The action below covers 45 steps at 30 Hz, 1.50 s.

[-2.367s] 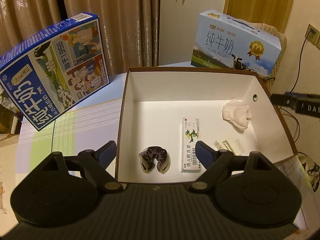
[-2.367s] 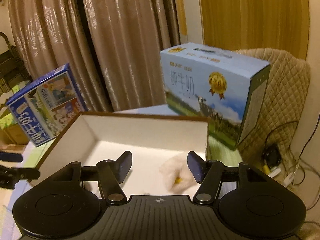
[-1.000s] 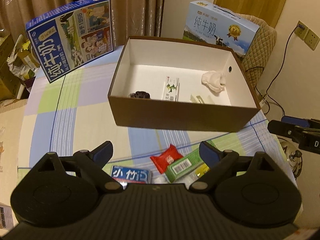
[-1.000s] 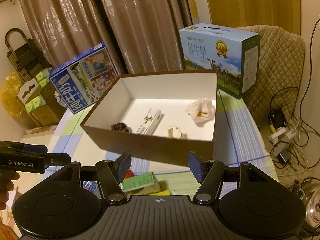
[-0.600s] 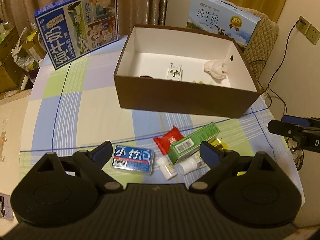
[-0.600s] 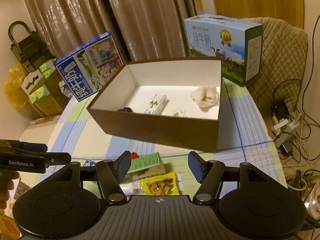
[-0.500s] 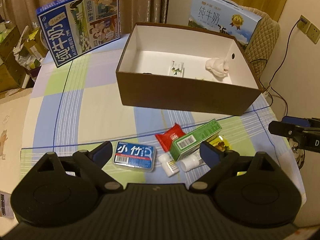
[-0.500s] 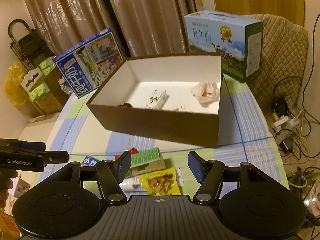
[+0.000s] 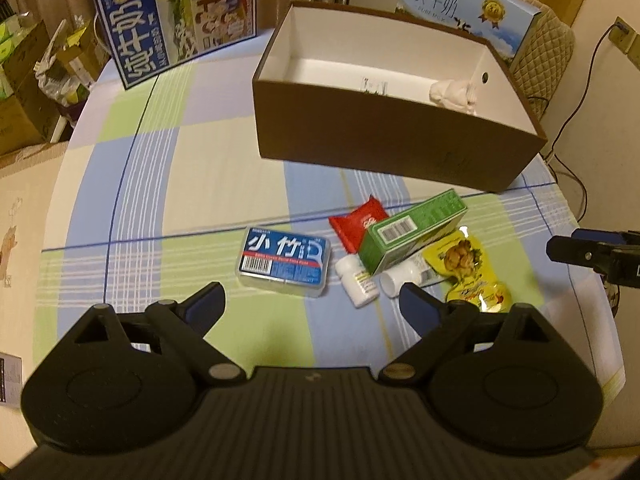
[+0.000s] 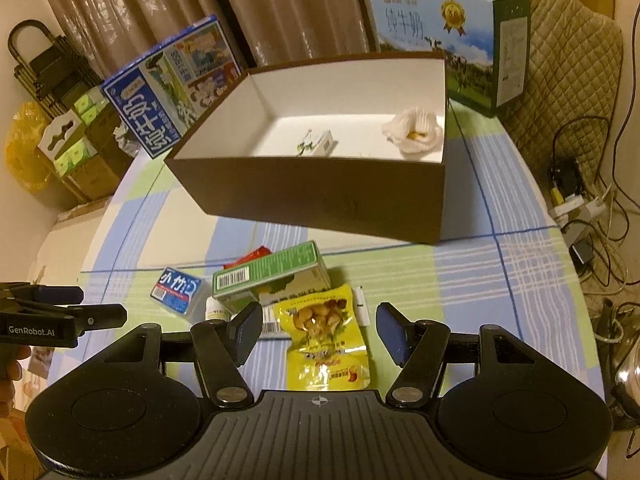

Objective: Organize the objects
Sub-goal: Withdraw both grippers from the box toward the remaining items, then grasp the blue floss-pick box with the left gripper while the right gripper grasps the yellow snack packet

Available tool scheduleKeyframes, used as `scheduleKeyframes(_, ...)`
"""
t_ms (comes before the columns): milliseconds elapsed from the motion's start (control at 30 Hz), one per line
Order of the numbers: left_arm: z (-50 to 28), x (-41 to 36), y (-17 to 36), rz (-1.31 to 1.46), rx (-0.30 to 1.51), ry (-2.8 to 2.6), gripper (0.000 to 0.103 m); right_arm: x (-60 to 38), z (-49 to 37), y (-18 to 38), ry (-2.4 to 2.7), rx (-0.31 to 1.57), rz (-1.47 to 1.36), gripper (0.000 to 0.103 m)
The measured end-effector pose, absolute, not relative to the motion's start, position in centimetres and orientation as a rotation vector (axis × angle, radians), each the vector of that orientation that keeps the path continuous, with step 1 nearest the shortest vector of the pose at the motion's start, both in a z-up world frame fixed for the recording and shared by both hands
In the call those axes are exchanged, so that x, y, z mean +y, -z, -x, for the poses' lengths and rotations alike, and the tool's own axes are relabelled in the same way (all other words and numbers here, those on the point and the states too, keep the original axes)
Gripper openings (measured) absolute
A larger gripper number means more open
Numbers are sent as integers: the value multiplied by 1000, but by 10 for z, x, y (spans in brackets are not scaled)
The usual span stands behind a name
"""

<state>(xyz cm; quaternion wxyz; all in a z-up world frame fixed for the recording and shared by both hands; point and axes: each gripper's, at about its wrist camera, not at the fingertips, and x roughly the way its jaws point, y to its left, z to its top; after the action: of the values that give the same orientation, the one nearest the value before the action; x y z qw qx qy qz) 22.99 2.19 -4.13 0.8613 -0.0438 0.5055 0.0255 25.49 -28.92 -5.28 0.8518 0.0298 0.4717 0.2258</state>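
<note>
On the tabletop [image 9: 208,168] an open box [image 9: 384,136] stands behind a cluster: a flat case [image 9: 285,262] at the left, then a packet [image 9: 356,224], two bottles [image 9: 357,282] under a carton [image 9: 412,236], a pouch [image 9: 468,268] rightmost.

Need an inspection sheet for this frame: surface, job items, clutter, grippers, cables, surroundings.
Surface: checked tablecloth.
Job's things: brown box holds a few items; in front of it lie a blue case, red packet, green carton, white bottle, yellow snack bag.
Clutter: nothing seen.
Grippers: left gripper open, empty; right gripper open over the snack bag.
Cables: tangle on the floor.
Surroundings: two milk cartons, curtains.
</note>
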Motion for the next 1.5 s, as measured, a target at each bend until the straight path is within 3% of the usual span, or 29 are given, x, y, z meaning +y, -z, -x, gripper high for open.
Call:
scheduleKeyframes(567, -227, 42, 67, 119, 1107, -103, 92, -277, -265, 114, -518, 1067, -66, 61)
scheduleKeyframes(633, -228, 45, 68, 122, 1112, -109, 92, -277, -269, 118, -521, 1070, -80, 64)
scheduleKeyframes(700, -228, 47, 70, 124, 1114, -111, 92, -279, -274, 124, -530, 1074, -111, 79)
scheduleKeyframes(767, -229, 49, 71, 124, 1118, -112, 92, -278, -277, 128, -539, 1079, -122, 82)
scheduleKeyframes(1500, -238, 61, 85, 123, 1146, -117, 92, -243, -285, 164, -479, 1092, 117, 82)
